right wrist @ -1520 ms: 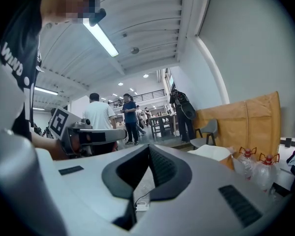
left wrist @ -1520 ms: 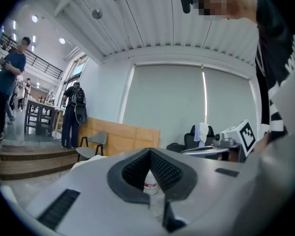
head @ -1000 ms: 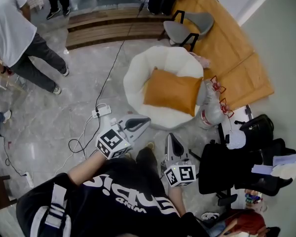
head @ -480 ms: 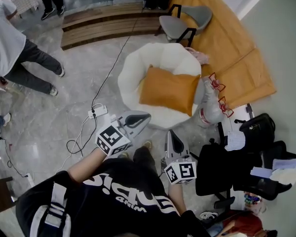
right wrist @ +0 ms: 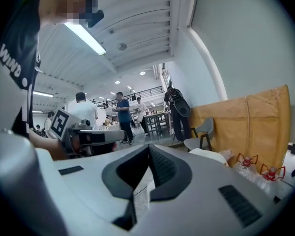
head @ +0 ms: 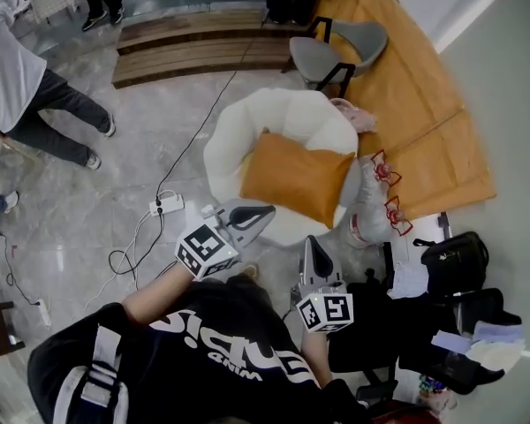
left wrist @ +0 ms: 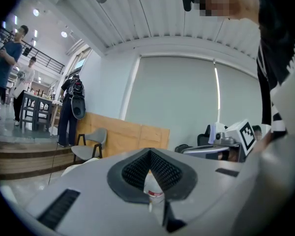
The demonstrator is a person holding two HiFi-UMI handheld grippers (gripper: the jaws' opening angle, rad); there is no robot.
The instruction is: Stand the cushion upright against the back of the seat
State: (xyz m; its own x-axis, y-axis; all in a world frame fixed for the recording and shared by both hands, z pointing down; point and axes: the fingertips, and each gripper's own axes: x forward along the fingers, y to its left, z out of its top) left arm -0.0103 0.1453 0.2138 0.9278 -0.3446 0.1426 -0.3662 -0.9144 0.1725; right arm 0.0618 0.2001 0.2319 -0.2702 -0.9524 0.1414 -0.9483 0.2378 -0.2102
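**Cushion not yet stood up**

Head view: the orange cushion (head: 296, 177) lies on the white seat (head: 269, 113) at centre frame, and you haven't touched it.

Left gripper view: your left gripper (left wrist: 150, 156) is closed and empty.

Right gripper view: your right gripper (right wrist: 147, 151) is closed and empty too.

The whole job lies ahead.

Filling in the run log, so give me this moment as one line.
phase: pre-grasp | left claw: shut, empty | right claw: shut, empty | cushion: lying on white seat, untouched, not yet upright
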